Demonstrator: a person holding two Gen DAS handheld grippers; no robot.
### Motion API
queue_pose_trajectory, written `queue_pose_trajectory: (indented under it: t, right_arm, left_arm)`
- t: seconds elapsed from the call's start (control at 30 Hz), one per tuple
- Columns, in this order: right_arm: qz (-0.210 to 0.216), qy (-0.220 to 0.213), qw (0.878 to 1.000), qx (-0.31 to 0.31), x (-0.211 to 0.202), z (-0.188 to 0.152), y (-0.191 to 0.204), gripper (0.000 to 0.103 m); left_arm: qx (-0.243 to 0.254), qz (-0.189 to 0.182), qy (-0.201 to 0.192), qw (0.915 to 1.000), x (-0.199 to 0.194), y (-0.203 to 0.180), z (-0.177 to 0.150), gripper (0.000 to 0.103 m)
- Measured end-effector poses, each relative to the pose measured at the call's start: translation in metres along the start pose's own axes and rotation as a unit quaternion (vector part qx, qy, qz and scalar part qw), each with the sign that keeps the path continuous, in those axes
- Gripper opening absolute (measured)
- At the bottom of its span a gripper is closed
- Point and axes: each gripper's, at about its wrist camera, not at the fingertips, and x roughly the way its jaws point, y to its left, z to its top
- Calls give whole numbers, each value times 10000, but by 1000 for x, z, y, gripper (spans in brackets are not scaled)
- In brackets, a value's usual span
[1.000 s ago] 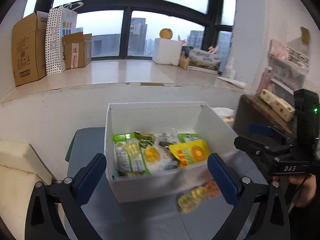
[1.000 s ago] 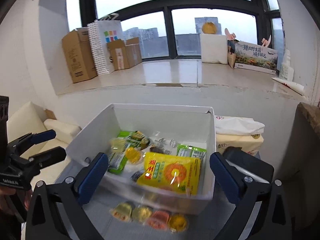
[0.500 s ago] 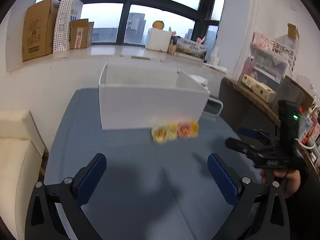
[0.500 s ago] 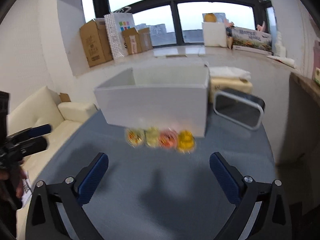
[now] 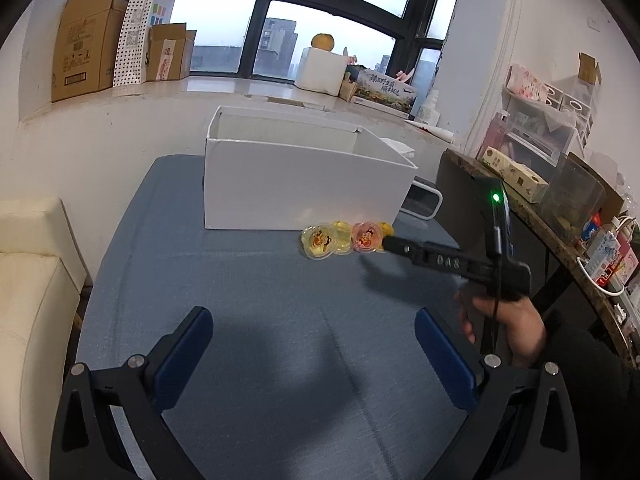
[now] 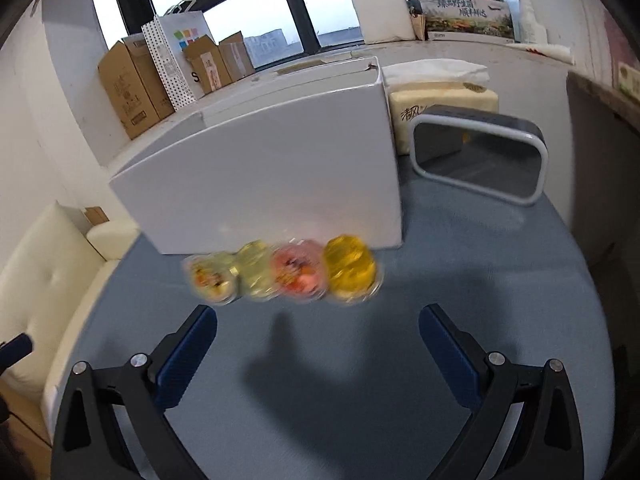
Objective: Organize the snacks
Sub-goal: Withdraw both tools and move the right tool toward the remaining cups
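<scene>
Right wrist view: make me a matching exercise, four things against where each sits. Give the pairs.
Things:
1. jelly cups
2. white box
3. tissue pack
4. cardboard boxes

Places:
A. on the windowsill, far left
B. behind the grey-rimmed bin, right of the white box
C. in a row on the blue tabletop, ahead of the right gripper
D. mid-table, just behind the jelly cups

Pairs: 1-C, 2-D, 3-B, 4-A
</scene>
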Motion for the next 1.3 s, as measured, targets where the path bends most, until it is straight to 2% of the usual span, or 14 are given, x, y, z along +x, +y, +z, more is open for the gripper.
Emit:
queue_pose_trajectory:
  t: [0.1,0.23,0.4,0.53,0.7,0.9,1.07,1.2,1.27,1.3]
  right_arm:
    - [-198,-23,9998,52,6,8,-12,98]
    - [-449,-79,9989,145,12,18,-24,98]
    - [-421,21,9990,147,25,28,-24,95]
    - [-356,384,9986,96,43,29,-22,89]
    - [-169,359,9990,181,50,34,-23,89]
    - [-130,367,9991,140,45,30,-24,77]
    - [-177,351,9991,159,42,30,-33,77]
    - [-88,377,9992,107,43,34,-33,68]
    - [-77,362,9993,17,43,35,-33,55]
    - [-79,376,9993,-9,42,34,-34,37]
  left_arm:
    - [-75,8,53,10000,5,5,-2,103]
    - [-103,-15,119,9999,13,6,-3,103]
    - [-54,16,198,9998,19,3,-5,103]
    - [-79,3,243,9997,24,3,-6,103]
    - [-49,-19,307,9995,27,0,-9,103]
    - [-76,19,301,9995,26,2,-10,103]
    - [-69,5,313,9995,28,3,-9,103]
    - [-65,5,322,9995,29,4,-9,103]
    - [-61,18,324,9995,29,3,-10,103]
    - [-59,12,332,9994,29,3,-10,103]
